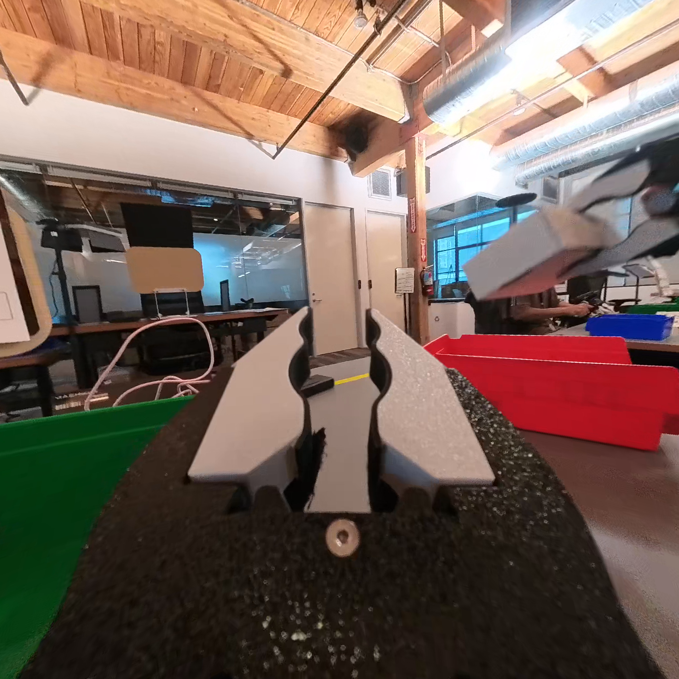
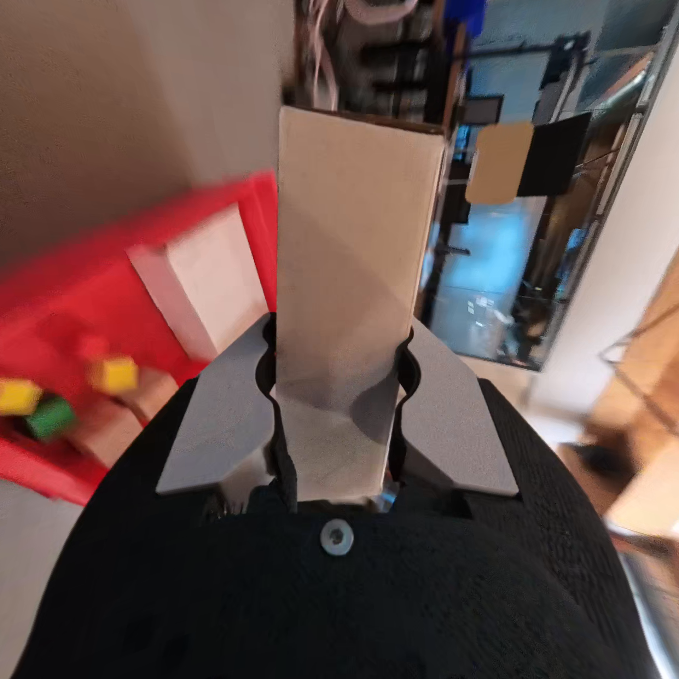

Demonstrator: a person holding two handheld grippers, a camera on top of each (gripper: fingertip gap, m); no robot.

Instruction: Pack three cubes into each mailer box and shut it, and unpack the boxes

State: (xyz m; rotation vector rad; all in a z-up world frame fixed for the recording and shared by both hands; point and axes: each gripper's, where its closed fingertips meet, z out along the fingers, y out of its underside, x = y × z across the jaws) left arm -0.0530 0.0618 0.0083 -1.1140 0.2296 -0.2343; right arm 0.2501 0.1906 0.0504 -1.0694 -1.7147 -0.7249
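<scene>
Grey wavy-padded fingers (image 2: 336, 367) clamping smooth rectangular cardboard mailer box (image 2: 352, 239)

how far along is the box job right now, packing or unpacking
Cannot tell which phase. In hand: the right gripper clamps a white mailer box, lifted above the red bin. The left gripper is open and holds nothing. Still loose: yellow cubes and a green cube in the red bin, beside another white box. Box contents aren't visible.
</scene>
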